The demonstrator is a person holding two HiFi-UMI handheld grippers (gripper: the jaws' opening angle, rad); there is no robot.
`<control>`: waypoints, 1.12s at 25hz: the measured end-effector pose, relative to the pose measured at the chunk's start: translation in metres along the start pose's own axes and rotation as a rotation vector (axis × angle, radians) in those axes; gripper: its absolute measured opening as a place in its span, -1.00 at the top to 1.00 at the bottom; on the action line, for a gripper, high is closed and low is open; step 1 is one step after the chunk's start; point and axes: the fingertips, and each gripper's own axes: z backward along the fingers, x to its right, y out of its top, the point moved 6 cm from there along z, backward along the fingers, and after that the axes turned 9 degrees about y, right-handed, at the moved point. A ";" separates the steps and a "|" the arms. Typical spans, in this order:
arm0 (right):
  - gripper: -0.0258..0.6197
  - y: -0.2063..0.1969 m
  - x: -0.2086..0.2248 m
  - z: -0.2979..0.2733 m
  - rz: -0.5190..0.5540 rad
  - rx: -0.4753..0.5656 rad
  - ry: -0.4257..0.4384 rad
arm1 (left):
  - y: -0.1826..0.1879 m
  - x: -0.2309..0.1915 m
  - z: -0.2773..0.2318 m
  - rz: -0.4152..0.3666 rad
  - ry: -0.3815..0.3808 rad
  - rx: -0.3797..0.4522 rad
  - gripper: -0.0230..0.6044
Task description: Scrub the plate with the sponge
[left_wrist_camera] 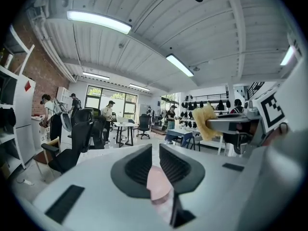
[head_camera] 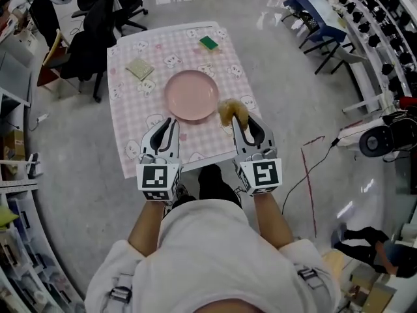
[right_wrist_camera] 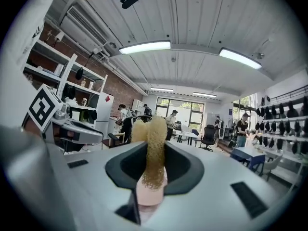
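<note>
A pink plate (head_camera: 191,95) lies flat in the middle of a table under a pink checked cloth (head_camera: 130,135). My right gripper (head_camera: 241,119) is shut on a yellow sponge (head_camera: 231,111) that sticks out past its tips, just off the plate's near right rim. In the right gripper view the sponge (right_wrist_camera: 154,129) stands squeezed between the jaws. My left gripper (head_camera: 171,120) hovers over the plate's near left rim; in its own view the jaws (left_wrist_camera: 155,150) stand a narrow way apart with nothing gripped. Both grippers point about level, above the table.
A green sponge (head_camera: 209,42) and a beige square pad (head_camera: 139,68) lie on the far part of the cloth. Black office chairs (head_camera: 91,38) stand at the table's far left. A cable (head_camera: 313,168) runs over the floor at right. People stand far off in the room.
</note>
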 end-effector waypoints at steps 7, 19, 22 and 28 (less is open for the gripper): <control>0.66 -0.025 0.078 -0.062 -0.060 -0.003 0.093 | -0.005 0.011 -0.084 0.035 0.054 -0.091 0.74; 0.66 -0.086 0.140 -0.174 -0.120 -0.102 0.416 | -0.044 0.002 -0.161 0.125 0.276 -0.309 0.74; 0.66 -0.101 0.137 -0.195 -0.132 -0.127 0.465 | -0.059 -0.010 -0.166 0.132 0.315 -0.354 0.73; 0.66 -0.138 0.117 -0.233 -0.139 -0.212 0.535 | -0.108 -0.040 -0.178 0.156 0.334 -0.474 0.74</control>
